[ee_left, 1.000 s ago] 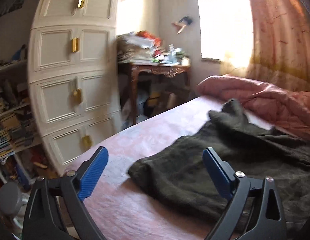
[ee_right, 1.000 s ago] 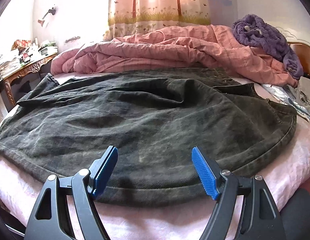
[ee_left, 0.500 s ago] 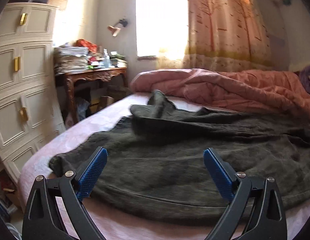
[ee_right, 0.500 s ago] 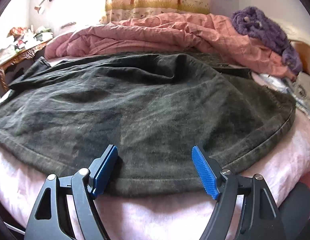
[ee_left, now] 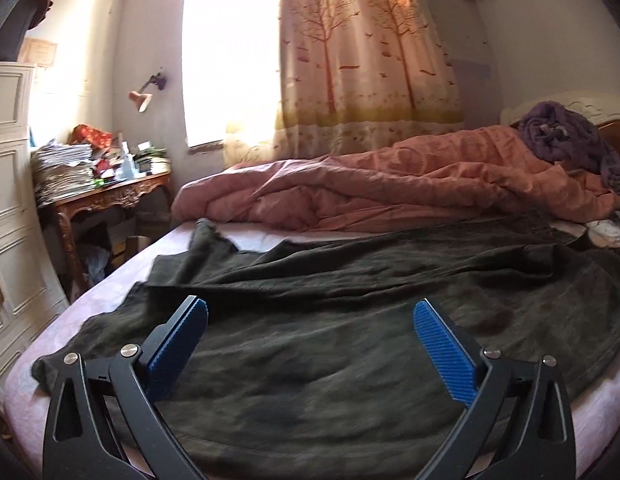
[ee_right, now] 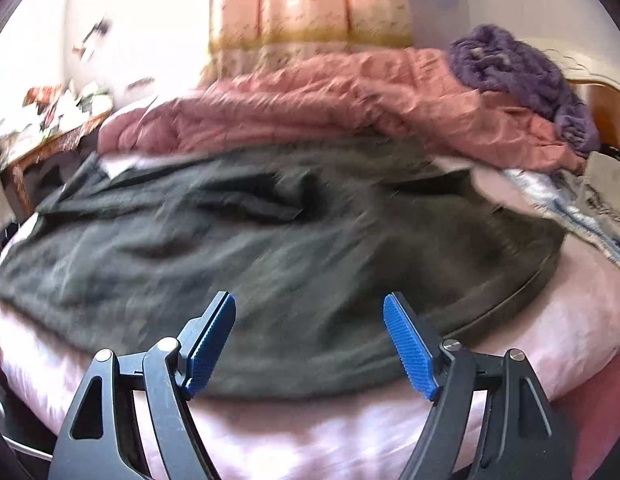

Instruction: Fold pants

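Dark pants [ee_left: 350,340] cover the bed [ee_left: 110,296]; left hand-held gripper [ee_left: 310,322] opening, right hand-held gripper [ee_right: 309,316] wide, both empty.

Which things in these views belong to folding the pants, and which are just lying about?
Job: dark pants, left gripper with jaws opening, nothing between; right gripper open, empty.

Lying about: pink quilt, purple blanket, cluttered side table, curtain.

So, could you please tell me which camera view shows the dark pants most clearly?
The left wrist view: the pants are sharp there, one leg end reaching toward the pink quilt. The right wrist view shows the pants spread wide but motion-blurred.
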### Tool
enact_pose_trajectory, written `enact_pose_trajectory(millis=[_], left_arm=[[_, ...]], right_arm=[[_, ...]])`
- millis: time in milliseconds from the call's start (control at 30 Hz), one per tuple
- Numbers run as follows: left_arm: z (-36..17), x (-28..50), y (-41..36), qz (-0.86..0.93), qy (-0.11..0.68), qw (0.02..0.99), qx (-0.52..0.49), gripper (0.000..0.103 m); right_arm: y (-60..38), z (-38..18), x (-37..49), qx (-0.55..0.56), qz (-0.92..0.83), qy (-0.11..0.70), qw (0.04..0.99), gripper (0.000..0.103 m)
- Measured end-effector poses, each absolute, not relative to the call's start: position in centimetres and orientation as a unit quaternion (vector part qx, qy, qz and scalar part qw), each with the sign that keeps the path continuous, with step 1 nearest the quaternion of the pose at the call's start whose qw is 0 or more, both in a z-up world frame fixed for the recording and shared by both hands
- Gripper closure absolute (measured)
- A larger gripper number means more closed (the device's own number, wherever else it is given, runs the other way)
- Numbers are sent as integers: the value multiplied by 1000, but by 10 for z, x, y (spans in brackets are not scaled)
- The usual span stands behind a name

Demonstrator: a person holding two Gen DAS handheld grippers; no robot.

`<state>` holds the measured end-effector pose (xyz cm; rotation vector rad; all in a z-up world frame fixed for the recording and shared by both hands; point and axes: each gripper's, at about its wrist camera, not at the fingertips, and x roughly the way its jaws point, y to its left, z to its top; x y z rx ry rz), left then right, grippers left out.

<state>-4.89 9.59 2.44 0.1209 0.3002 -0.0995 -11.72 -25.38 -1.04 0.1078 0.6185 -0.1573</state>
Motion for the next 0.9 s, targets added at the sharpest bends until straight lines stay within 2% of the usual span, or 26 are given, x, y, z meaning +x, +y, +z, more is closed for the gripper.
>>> enact_pose_trajectory(millis=[300, 367, 433, 533, 733, 900], left_arm=[[57, -10, 1, -101, 150, 982, 47, 0], [58, 1, -14, -129, 161, 978, 22, 0], [54, 14, -23, -140, 173, 975, -12, 0], [42, 36, -41, -138, 194, 970, -41, 0], [-2, 56, -72, -114, 233, 966, 7, 0], [-10, 69, -68, -124, 269, 955, -15, 0]], right_arm=[[-376, 46, -104, 115, -115, 262, 951, 25], [-405, 48, -97, 150, -103, 268, 946, 29], [-423, 47, -89, 151, -118, 269, 944, 37], [-440, 45, -71, 140, -126, 271, 944, 39], [-478, 28, -23, 188, -100, 303, 929, 41], [-501, 27, 26, 180, -94, 340, 918, 42]])
